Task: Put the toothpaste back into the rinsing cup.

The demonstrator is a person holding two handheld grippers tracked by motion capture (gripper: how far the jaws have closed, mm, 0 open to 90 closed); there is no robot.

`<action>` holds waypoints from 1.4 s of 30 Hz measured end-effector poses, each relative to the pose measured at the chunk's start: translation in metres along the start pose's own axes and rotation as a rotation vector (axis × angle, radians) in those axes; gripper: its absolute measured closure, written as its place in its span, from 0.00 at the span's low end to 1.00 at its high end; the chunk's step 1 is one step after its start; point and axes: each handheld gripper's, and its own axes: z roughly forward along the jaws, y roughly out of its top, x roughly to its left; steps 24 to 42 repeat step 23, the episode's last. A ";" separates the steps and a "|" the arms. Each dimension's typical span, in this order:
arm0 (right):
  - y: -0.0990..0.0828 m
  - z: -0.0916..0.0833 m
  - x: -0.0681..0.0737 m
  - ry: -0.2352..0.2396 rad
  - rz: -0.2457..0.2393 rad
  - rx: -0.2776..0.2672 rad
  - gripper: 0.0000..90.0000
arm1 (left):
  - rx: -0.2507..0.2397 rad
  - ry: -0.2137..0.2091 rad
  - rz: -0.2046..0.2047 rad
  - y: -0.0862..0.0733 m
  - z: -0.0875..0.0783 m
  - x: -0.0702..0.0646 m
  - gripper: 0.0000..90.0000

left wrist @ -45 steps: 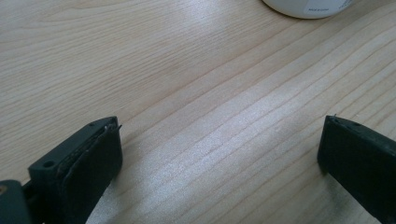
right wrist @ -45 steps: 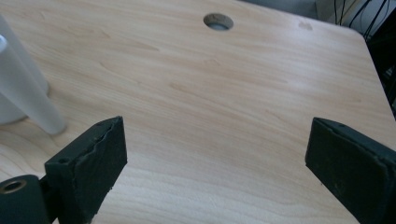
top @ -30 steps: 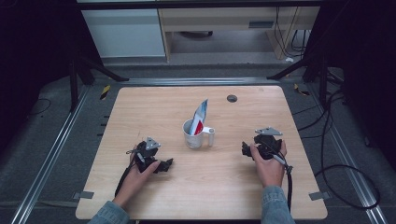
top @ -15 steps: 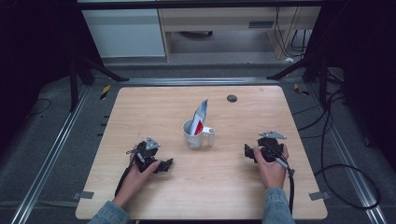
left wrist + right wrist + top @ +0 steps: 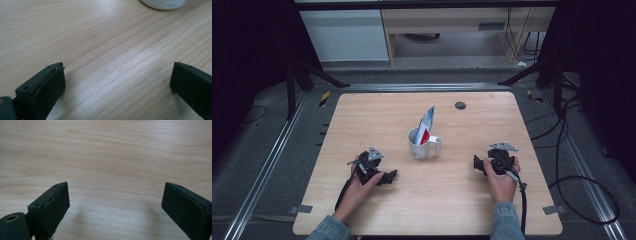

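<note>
A: Near edge of the tabletop [image 5: 362,115] first: the left gripper [image 5: 388,177] sits low toward the near-left corner, jaws spread wide over bare wood with nothing between them

B: And the left gripper view backs that up, both black jaws well apart, the white base of the mug [image 5: 166,3] peeking in at the top edge

A: Over on the near-right side, the right gripper [image 5: 477,163] is also parted, empty, pointing inward across the wood

B: Move up to the middle of the tabletop and there's the white mug [image 5: 421,145], upright, handle toward the right edge, between the two grippers and apart from both

A: A blue, white and red packet [image 5: 427,124] stands inside it, leaning right

B: Farthest back, a small dark round disc [image 5: 460,105] near the far edge
</note>
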 end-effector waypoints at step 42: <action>-0.002 0.013 -0.006 -0.092 0.039 0.064 0.00 | 0.000 0.001 0.000 0.000 0.000 0.000 0.00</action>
